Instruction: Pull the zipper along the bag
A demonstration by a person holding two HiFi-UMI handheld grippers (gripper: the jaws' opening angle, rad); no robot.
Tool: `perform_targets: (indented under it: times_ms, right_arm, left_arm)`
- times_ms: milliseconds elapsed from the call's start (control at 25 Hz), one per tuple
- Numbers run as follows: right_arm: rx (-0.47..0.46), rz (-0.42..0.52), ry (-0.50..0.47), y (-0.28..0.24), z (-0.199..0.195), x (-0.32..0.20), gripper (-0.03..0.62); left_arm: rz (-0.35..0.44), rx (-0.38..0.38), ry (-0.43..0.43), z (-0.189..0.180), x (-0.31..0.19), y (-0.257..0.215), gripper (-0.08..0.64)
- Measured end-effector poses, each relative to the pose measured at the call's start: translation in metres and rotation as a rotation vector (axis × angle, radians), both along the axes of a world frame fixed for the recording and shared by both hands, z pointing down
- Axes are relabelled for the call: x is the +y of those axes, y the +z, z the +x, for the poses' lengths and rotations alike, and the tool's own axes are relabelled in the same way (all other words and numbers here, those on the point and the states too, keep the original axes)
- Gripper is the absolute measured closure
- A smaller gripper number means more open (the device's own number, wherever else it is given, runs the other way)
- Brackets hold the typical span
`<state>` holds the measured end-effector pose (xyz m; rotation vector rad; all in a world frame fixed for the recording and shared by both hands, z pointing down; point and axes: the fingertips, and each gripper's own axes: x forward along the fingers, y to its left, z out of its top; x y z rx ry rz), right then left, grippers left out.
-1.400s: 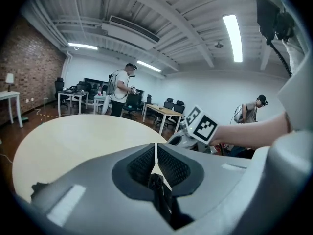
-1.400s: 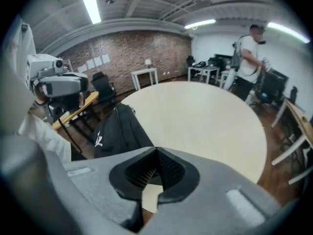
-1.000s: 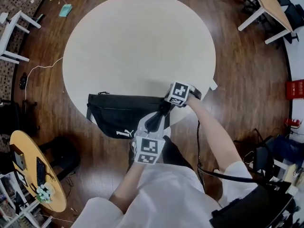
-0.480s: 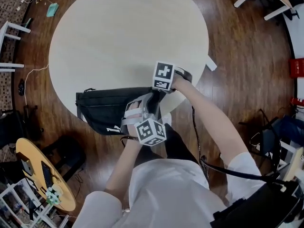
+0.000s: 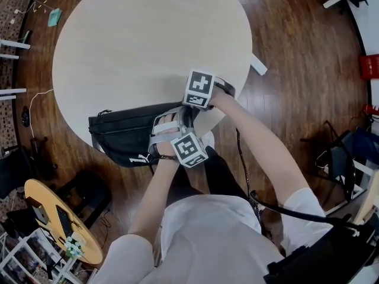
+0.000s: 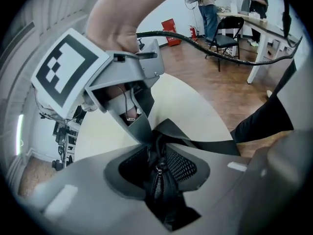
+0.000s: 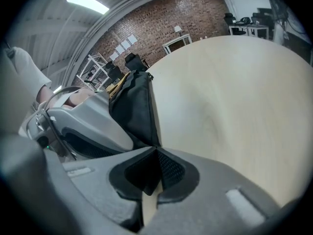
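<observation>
Between closing left gripper point(image 6: 160, 163) jaws — zipper point(image 6: 158, 169)

White Puma logo point(image 5: 140, 158) on black bag point(image 5: 118, 136), no other text legible

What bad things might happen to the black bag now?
The bag hangs partly over the table edge. The right hand-held gripper pinches only its end; if that slips, the bag may slide off. The left hand-held gripper has just been closing its jaws on cloth and the zipper pull together, so it might snag the cloth.
</observation>
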<state>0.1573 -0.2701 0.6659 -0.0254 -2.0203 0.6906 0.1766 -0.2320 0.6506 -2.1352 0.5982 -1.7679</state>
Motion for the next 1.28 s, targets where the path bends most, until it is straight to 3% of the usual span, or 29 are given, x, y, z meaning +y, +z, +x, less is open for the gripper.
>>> perform_targets:
  times_ms: [80,200,360,800,1280]
  right_arm:
    - [0.011,0.002,-0.008,0.0,0.0,0.0,0.601]
    - [0.028,-0.002,-0.02,0.0,0.0,0.0,0.601]
    - [0.042,-0.005,-0.013,0.001,0.0,0.0,0.601]
    - [0.08,0.046,0.048,0.004,0.001,-0.001,0.601]
    - [0.152,0.03,0.078,0.008,0.008,-0.002,0.6]
  left_arm:
    - [0.019,0.004,0.019,0.002,-0.001,-0.002,0.455]
    - [0.035,0.068,0.043,0.01,0.004,-0.011,0.512]
    - [0.017,0.148,0.037,0.015,0.021,-0.017,0.517]
    - [0.021,0.303,-0.095,-0.01,0.043,-0.043,0.523]
    - [0.014,0.392,-0.144,-0.044,0.049,-0.063,0.525]
